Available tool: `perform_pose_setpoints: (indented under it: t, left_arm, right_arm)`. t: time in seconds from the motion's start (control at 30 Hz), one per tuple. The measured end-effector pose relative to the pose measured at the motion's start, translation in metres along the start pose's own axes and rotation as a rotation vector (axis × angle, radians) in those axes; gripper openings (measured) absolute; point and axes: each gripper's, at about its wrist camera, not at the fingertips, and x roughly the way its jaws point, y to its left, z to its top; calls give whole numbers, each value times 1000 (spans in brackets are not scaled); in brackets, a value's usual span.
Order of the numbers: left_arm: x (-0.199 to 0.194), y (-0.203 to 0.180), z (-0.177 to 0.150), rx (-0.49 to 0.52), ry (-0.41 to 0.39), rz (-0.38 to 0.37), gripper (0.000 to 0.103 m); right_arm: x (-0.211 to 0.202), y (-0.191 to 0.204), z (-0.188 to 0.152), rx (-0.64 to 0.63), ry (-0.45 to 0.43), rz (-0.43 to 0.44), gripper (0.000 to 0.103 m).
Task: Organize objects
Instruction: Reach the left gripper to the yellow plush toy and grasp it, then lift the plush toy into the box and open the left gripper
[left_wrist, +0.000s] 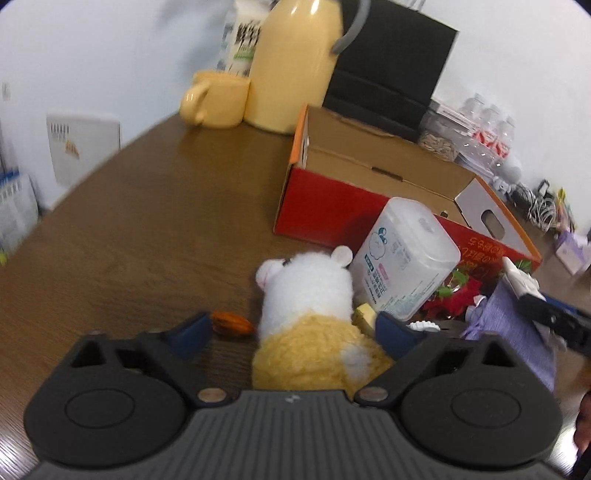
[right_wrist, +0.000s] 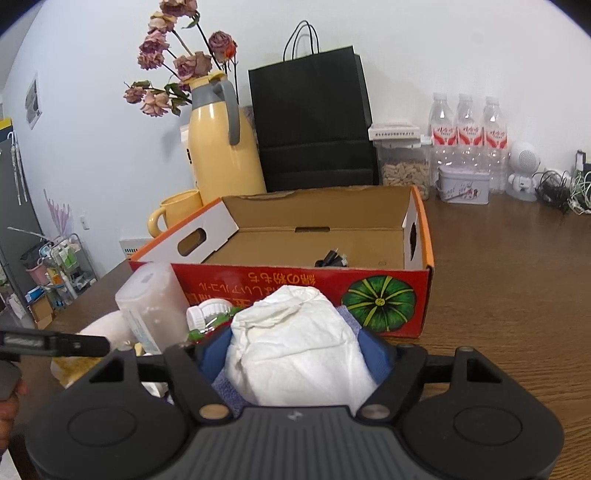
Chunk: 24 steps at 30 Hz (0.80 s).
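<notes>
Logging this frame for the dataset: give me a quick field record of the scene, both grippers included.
surface: wooden table
container: open cardboard box, nearly empty, a small dark item inside
left gripper: either side of plush hamster; left pad clear of it, right pad's contact unclear
right gripper: closed on white cloth bundle, in front of the box
beside plush: clear plastic tub, leaning
background: yellow jug, yellow mug, black paper bag, water bottles
</notes>
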Motion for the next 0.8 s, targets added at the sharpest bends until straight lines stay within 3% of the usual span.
perform_pose_setpoints:
  t: [0.07,0.17,0.8]
  left_arm:
    - [3,1,-1,-22,12,-27,60]
    - [-1,-2,-3,-15,-8,-29,52]
    - [-69,-4,24,-24,-218,-99,49]
  right_arm:
    - [-4,1,0,-8,-7,-3,73]
    - [-7,3,0,-18,-16,-13,73]
    - [-38,14,13,-80,-112,-58,74]
